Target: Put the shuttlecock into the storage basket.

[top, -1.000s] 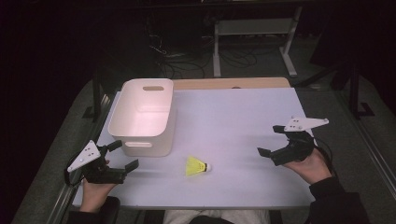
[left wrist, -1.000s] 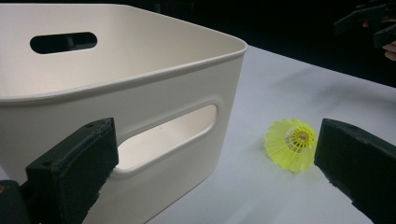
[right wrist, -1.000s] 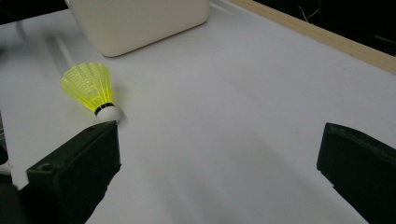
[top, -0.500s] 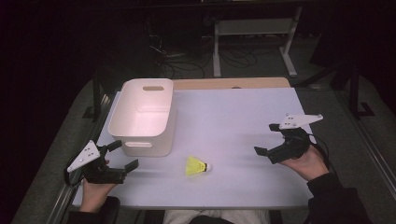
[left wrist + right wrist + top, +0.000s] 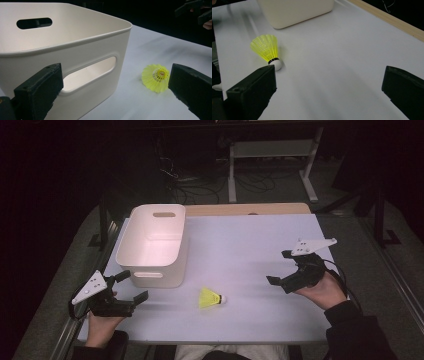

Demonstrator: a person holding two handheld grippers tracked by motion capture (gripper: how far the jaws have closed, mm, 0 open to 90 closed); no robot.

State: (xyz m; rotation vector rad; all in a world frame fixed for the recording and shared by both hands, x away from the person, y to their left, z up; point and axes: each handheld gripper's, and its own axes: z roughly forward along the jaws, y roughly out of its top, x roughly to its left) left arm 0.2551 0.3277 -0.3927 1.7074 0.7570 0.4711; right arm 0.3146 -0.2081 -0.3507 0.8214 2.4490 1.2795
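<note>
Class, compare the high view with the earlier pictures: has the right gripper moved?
Yes. The right gripper has shifted left, toward the yellow shuttlecock, which lies unmoved near the white bin.

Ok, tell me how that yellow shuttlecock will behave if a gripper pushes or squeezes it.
The shuttlecock lies on its side on the table, so a push would probably swing it in an arc around its white cork tip rather than slide it straight. Its thin, open-lattice skirt looks light and springy, likely to flex under tight jaws. Gripping near the cork seems safer.
</note>
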